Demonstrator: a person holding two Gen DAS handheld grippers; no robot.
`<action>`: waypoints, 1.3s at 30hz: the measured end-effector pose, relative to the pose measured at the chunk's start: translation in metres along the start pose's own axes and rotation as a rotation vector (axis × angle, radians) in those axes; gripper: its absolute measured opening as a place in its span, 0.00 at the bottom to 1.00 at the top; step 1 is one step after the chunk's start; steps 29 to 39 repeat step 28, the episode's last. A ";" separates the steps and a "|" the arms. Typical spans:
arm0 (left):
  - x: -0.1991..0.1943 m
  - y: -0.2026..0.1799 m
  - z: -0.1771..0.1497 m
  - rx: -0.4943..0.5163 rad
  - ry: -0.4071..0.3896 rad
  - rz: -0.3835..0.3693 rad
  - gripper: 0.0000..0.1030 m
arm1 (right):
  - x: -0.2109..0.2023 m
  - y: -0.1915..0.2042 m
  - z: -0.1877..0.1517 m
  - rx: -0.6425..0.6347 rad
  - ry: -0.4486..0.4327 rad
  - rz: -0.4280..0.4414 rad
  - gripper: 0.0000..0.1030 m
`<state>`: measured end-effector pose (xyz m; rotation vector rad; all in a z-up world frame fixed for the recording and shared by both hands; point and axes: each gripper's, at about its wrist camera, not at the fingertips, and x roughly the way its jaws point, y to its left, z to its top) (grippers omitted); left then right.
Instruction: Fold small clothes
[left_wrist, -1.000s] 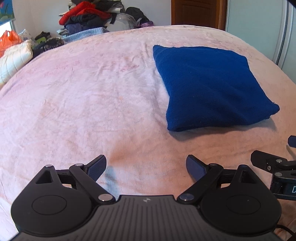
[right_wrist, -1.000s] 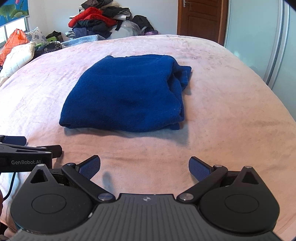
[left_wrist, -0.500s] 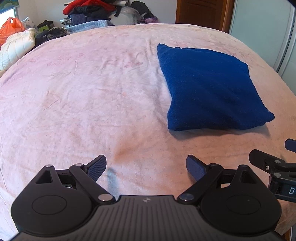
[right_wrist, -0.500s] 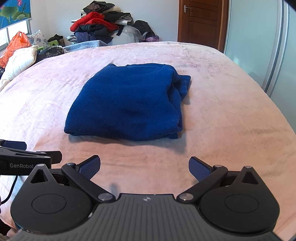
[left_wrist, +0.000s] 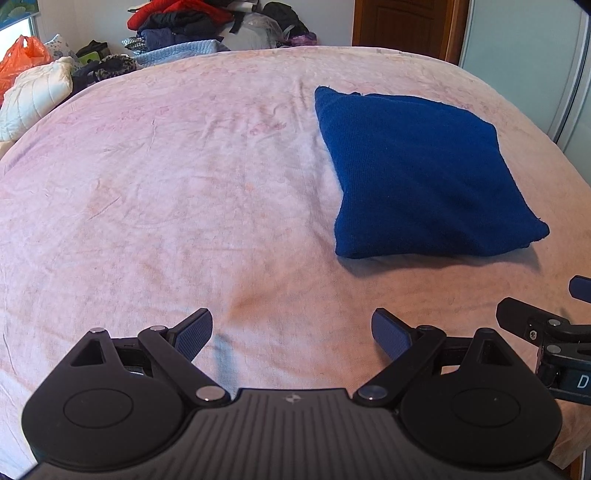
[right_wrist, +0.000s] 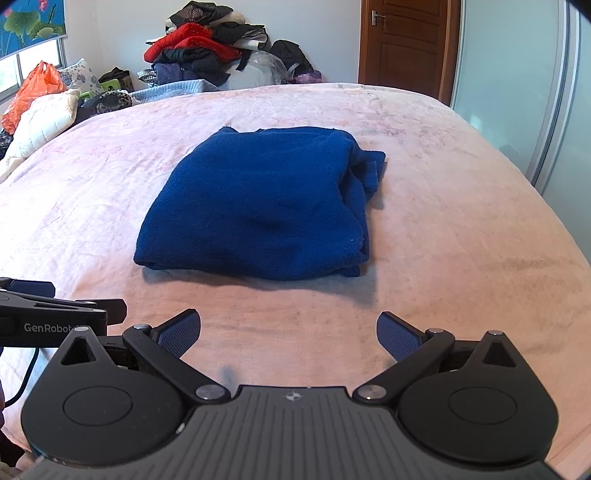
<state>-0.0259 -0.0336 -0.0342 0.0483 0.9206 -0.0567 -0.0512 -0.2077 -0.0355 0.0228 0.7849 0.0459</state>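
Both tongs have drawn back and risen a little since a second ago, so the folded blue garment (right_wrist: 258, 206) now sits farther ahead on the pink bed (right_wrist: 461, 229). The left tongs (left_wrist: 291, 334) and right tongs (right_wrist: 288, 334) stand wide, holding nothing. The garment's loose layers bunch along its right edge. The clothes pile (right_wrist: 207, 48) beyond is partly cut off.

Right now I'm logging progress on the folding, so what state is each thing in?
blue garment: folded into a rough square, lying flat on the bed, untouched.
left gripper: fingers open, empty, short of the garment.
right gripper: fingers open, empty, short of the garment.
wooden door: closed.
clothes pile: unfolded, heaped beyond the bed.
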 end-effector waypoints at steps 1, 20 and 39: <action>0.000 0.000 0.000 0.000 0.000 0.000 0.91 | 0.000 0.000 0.000 0.001 0.002 0.001 0.99; 0.000 0.000 -0.001 0.008 -0.012 0.009 0.91 | 0.003 0.000 -0.002 0.005 0.007 0.007 0.99; -0.012 0.004 0.002 0.003 -0.097 0.002 0.91 | 0.004 -0.001 -0.002 0.009 0.002 0.008 0.99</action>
